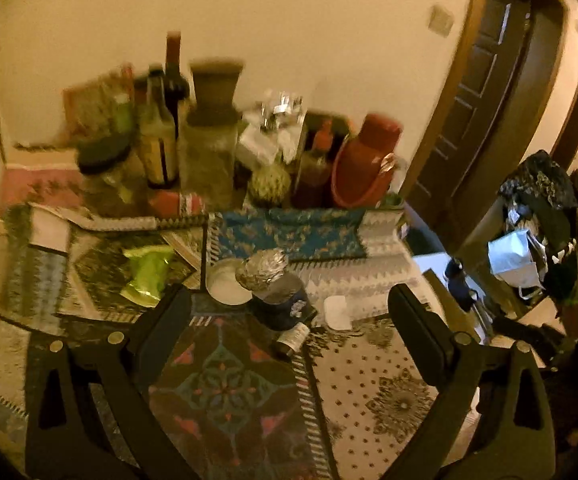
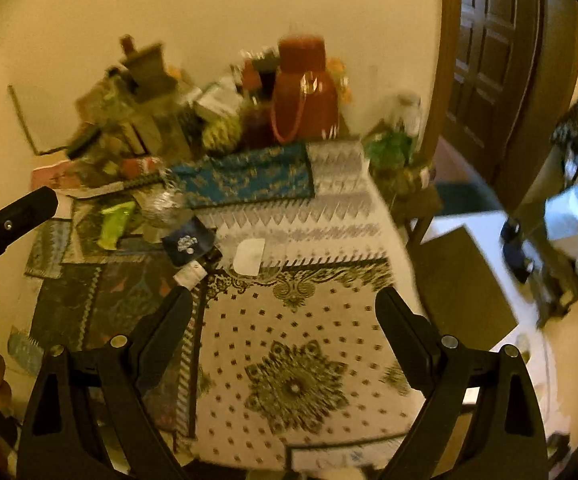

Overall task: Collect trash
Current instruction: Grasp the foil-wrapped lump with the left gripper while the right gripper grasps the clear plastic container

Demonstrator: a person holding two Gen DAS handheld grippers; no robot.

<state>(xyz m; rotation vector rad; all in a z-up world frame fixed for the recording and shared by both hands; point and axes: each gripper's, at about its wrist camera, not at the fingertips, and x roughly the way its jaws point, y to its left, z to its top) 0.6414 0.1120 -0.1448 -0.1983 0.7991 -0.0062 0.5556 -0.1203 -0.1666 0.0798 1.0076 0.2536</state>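
A crumpled foil ball (image 1: 262, 268) rests on a dark blue cup lying on its side (image 1: 283, 306), next to a white lid (image 1: 227, 282). A green wrapper (image 1: 147, 276) lies to the left, and a small brown bottle (image 1: 292, 340) and a flat white piece (image 1: 337, 312) lie to the right. My left gripper (image 1: 289, 312) is open above the table, its fingers either side of the cup. My right gripper (image 2: 285, 312) is open and empty over the patterned cloth (image 2: 297, 360). The right wrist view shows the foil (image 2: 165, 204), cup (image 2: 188, 245), wrapper (image 2: 116, 224) and white piece (image 2: 249, 257).
Bottles, a glass jar (image 1: 209, 152) and a red jug (image 1: 365, 160) crowd the table's back edge by the wall. A bin with a dark bag holding rubbish (image 1: 529, 248) stands on the floor to the right. A dark door (image 2: 485, 60) is beyond. The left gripper's finger (image 2: 13, 216) shows at the left.
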